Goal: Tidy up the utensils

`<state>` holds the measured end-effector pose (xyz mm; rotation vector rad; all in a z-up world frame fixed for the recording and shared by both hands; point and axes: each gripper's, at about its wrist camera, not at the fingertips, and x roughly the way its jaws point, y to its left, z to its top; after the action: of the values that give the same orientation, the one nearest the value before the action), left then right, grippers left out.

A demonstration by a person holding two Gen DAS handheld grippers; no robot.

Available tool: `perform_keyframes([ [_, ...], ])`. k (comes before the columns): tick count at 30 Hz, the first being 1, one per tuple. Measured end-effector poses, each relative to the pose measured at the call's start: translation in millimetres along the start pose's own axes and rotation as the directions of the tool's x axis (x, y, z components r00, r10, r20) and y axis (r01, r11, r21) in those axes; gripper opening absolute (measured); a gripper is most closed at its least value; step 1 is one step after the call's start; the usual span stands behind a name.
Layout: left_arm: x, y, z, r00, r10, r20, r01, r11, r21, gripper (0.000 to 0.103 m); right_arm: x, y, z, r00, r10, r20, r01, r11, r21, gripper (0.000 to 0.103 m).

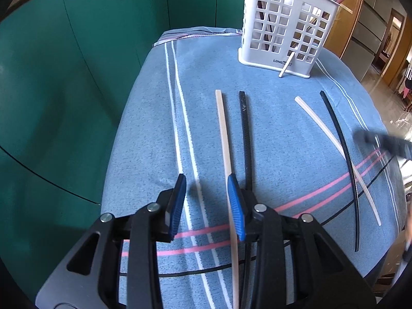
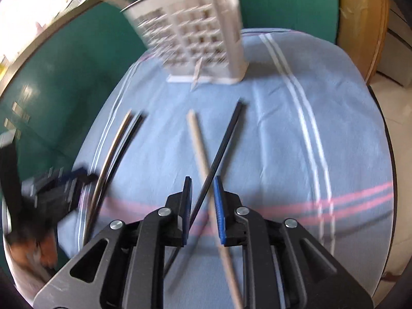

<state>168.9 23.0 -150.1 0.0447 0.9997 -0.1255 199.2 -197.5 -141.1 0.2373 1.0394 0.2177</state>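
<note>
1. Left wrist view puts your left gripper (image 1: 207, 200) low over the striped cloth (image 1: 283, 134), jaws wide apart and holding nothing; the beige chopstick (image 1: 224, 139) runs under the right-hand pad, and the black patterned chopstick (image 1: 244, 128) lies just beside it, roughly parallel.
2. Further right on the cloth lie a second beige chopstick (image 1: 332, 139) and a thin black chopstick (image 1: 342, 144), crossing near their near ends.
3. Right wrist view (badly smeared by motion) shows your right gripper (image 2: 203, 206) open to a moderate gap, straddling the spot where that crossed pair (image 2: 206, 164) meets. I cannot tell whether the pads touch either stick; nothing looks clamped.
4. The white slotted holder (image 1: 285, 23) stands upright at the far end of the cloth, well apart from all four loose sticks. It already holds some utensils, and one short pale stick (image 1: 286, 65) pokes out through a low slot onto the cloth.
5. My reading: you are at the pick-up step, with both tools lined up on a pair and no grasp made yet.
6. Next, I judge that you should settle one stick squarely between the pads before closing. On the right, the crossing makes it easy to catch both sticks or lever one away, so take the upper stick clear of the crossing.
7. Then lift it, tip it upright, and lower it into the holder's open top.
</note>
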Motion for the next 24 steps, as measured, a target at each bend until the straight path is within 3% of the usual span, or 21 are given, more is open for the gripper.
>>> perform_keyframes([
  [4,-0.6,1.9,2.2,1.000,0.004,0.006,-0.003,1.000,-0.003,0.033,19.5,-8.2,34.7,0.999,-0.032,-0.021,0.033,0.998,0.048,0.018],
  [11,4.2,5.2,34.5,1.000,-0.025,0.002,0.025,1.000,-0.004,0.033,53.6,17.9,45.8,0.977,-0.196,-0.085,0.190,0.979,-0.079,0.017],
  [15,15.9,-2.5,64.1,1.000,-0.015,-0.009,0.016,0.999,0.052,0.033,49.3,18.2,37.1,0.979,-0.185,-0.084,0.177,0.980,-0.093,0.010],
  [24,65.5,-10.4,97.6,0.984,-0.017,-0.175,0.036,0.993,0.109,0.033,42.8,9.0,29.7,0.978,-0.172,-0.115,0.160,0.982,-0.102,0.008],
])
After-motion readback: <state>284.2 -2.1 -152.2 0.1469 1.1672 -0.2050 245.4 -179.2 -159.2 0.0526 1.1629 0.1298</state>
